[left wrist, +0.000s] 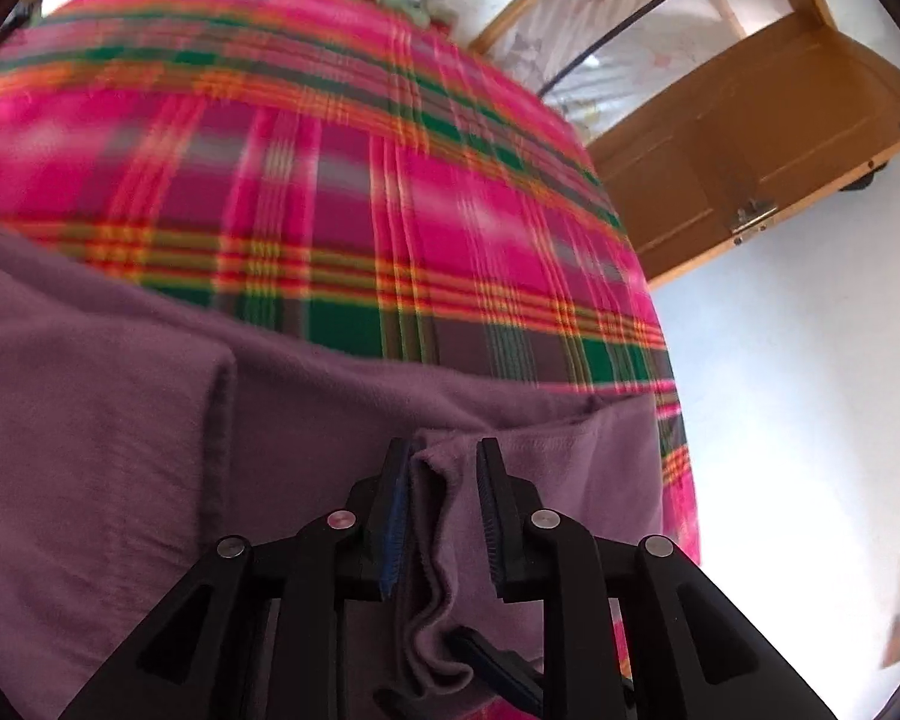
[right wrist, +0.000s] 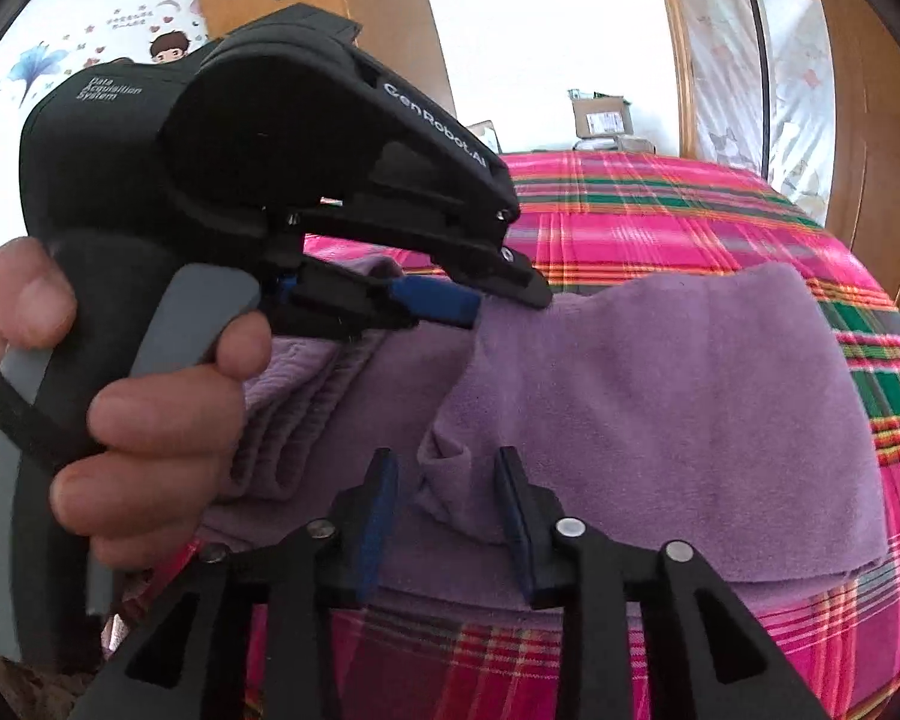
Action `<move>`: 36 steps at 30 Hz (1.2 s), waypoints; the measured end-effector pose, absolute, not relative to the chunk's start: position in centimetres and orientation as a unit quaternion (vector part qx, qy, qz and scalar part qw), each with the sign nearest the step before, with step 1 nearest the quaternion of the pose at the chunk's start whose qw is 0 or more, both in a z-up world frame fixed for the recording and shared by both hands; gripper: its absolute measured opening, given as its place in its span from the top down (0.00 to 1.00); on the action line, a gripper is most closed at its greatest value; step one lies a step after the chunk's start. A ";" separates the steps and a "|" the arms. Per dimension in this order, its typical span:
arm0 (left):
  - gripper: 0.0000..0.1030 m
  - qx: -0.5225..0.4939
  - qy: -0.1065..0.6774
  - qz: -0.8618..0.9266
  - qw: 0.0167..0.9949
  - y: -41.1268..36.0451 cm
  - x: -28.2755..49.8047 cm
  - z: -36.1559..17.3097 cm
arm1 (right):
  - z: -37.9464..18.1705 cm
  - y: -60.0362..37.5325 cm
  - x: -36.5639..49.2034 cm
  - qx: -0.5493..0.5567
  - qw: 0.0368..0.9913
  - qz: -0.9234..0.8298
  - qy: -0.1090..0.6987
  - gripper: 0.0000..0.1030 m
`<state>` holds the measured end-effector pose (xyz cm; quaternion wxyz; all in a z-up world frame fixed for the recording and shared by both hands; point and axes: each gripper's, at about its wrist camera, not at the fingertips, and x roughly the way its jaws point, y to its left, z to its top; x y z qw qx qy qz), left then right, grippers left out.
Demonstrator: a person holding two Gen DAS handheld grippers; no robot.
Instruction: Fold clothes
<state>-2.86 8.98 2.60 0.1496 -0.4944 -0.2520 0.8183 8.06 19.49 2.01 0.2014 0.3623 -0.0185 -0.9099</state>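
1. Presently, the purple garment [left wrist: 120,420] lies spread on a bed under a pink plaid blanket [left wrist: 330,180], directly beneath and ahead of both grippers.
2. Left gripper [left wrist: 441,462]: jaws stand apart. A narrow ridge of the purple cloth rises between them; it lies against the left-hand pad, while a clear gap shows at the right-hand pad. The pads do not press the cloth from both sides.
3. Right gripper [right wrist: 447,468]: jaws spread, wider than the left pair. A small puckered fold of the garment sits between the fingertips, with gaps to both pads; no pinch is seen.
4. In the right wrist view, the left gripper appears just up and to the left of the right gripper's tips, its tips at the garment's far edge. A person's hand [right wrist: 150,408] grips its handle, fingers wrapped around the grey trigger.
5. To the left of the right gripper, a ribbed band of the garment lies bunched in soft folds; to the right, a flat panel of it extends across the blanket.
6. Beyond the bed, a wooden door [left wrist: 750,150] stands ahead and to the right of the left gripper.
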 end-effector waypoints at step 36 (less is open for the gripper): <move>0.71 -0.531 -0.180 0.801 0.208 13.3 -2.5 0.7 | 2.9 33.4 1.7 0.383 0.087 -0.909 -0.141 0.88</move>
